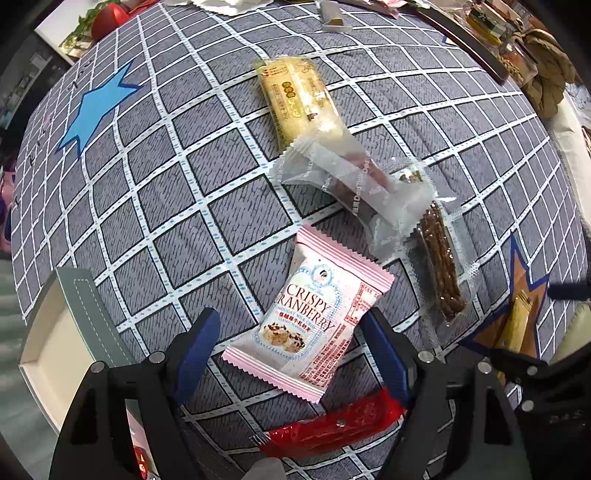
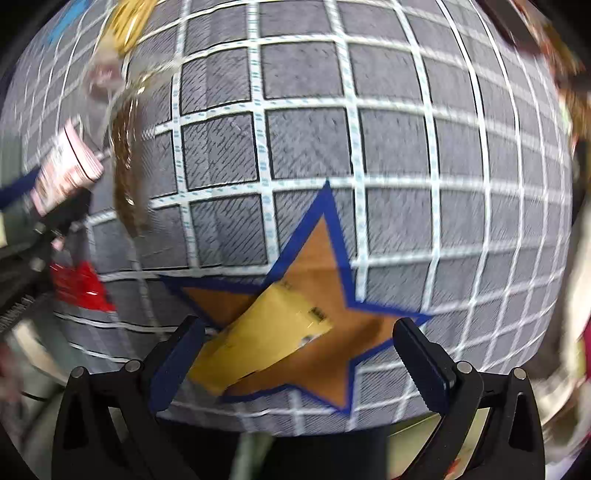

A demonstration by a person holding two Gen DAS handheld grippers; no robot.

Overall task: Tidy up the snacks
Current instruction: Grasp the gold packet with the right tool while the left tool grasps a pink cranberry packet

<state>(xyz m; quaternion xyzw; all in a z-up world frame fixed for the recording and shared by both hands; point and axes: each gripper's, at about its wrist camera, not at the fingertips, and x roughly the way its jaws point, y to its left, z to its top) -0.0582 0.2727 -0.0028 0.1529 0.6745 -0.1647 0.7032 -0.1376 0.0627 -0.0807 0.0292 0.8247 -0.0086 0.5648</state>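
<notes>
My left gripper (image 1: pixel 291 332) is open, its jaws on either side of a pink Crispy Cranberry packet (image 1: pixel 314 325) lying on the checked cloth. A red wrapper (image 1: pixel 332 424) lies just below it. Beyond lie a frosted clear packet (image 1: pixel 354 184), a yellow cake packet (image 1: pixel 299 96) and a brown stick packet (image 1: pixel 441 262). My right gripper (image 2: pixel 299 339) is open over a yellow packet (image 2: pixel 266 339) lying on an orange star (image 2: pixel 332 332). The right view is blurred; the pink packet (image 2: pixel 70 166) and left gripper show at its left edge.
A grey box with a cream inside (image 1: pixel 55 350) sits at the cloth's left edge. A blue star (image 1: pixel 96 107) is printed at the far left. Small wrappers (image 1: pixel 332 18) and cluttered items (image 1: pixel 517 48) lie at the far edge. The table's near edge runs under my right gripper.
</notes>
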